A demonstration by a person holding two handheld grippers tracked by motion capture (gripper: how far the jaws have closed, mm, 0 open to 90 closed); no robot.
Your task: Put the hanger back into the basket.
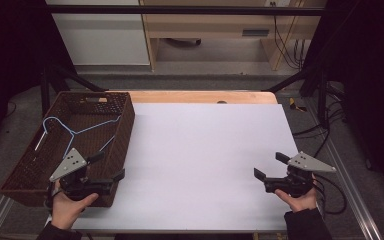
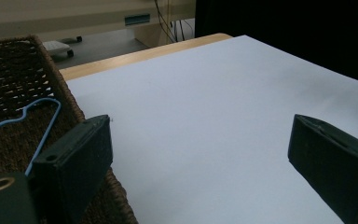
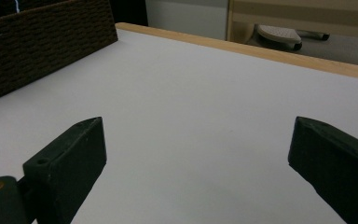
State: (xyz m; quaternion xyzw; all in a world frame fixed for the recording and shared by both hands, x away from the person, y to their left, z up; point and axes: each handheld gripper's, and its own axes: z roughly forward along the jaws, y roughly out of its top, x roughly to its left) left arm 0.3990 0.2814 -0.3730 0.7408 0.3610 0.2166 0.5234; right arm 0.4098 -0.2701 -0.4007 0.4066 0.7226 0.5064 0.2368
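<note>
Blue wire hanger (image 1: 77, 131) lies loose in the wicker basket (image 1: 122, 131), so both claws, left gripper (image 1: 111, 167) and right gripper (image 1: 269, 165), hang spread and empty.

No legible text, label, brand, number or sign appears in any view. The one candidate is a small dark plate (image 1: 255, 33) on the pale wooden furniture at the upper centre of the high view, also seen at the top of the left gripper view; any marking on it is too small and blurred to read.
</note>
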